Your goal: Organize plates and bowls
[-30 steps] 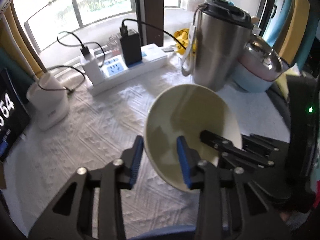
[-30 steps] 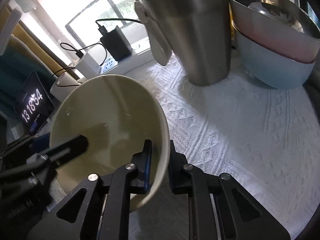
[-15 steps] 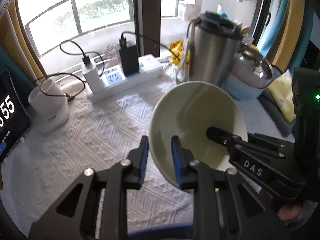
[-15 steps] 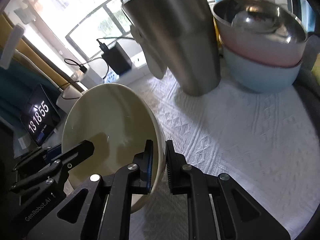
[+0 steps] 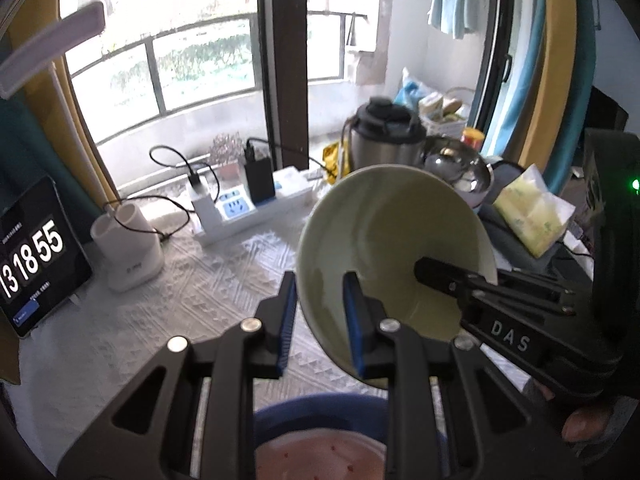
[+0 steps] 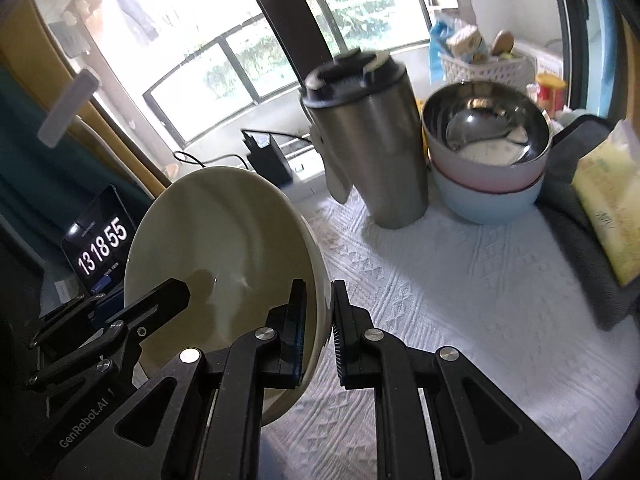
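A pale cream bowl (image 5: 384, 232) (image 6: 224, 232) hangs tilted above the white patterned cloth, held from both sides. My left gripper (image 5: 320, 312) is shut on its left rim, one blue pad outside and one inside. On the opposite rim my right gripper (image 6: 320, 316) is shut too. One finger of each gripper (image 5: 448, 280) (image 6: 160, 300) shows in the other's view, reaching into the bowl. A steel-lined pink bowl (image 6: 480, 168) with a spoon in it is stacked in a light blue bowl (image 6: 484, 200) at the back right.
A steel tumbler (image 6: 368, 152) stands next to the stacked bowls. A dark blue bowl with a pink one inside (image 5: 320, 444) sits below my left gripper. A power strip (image 5: 256, 208), white holder (image 5: 128, 248), clock tablet (image 5: 36, 260) and yellow tissue pack (image 5: 532, 216) ring the cloth.
Both grippers have risen with the bowl, so the cloth lies farther below. The left jaws have narrowed onto the rim. The dark blue bowl has come into view at the bottom.
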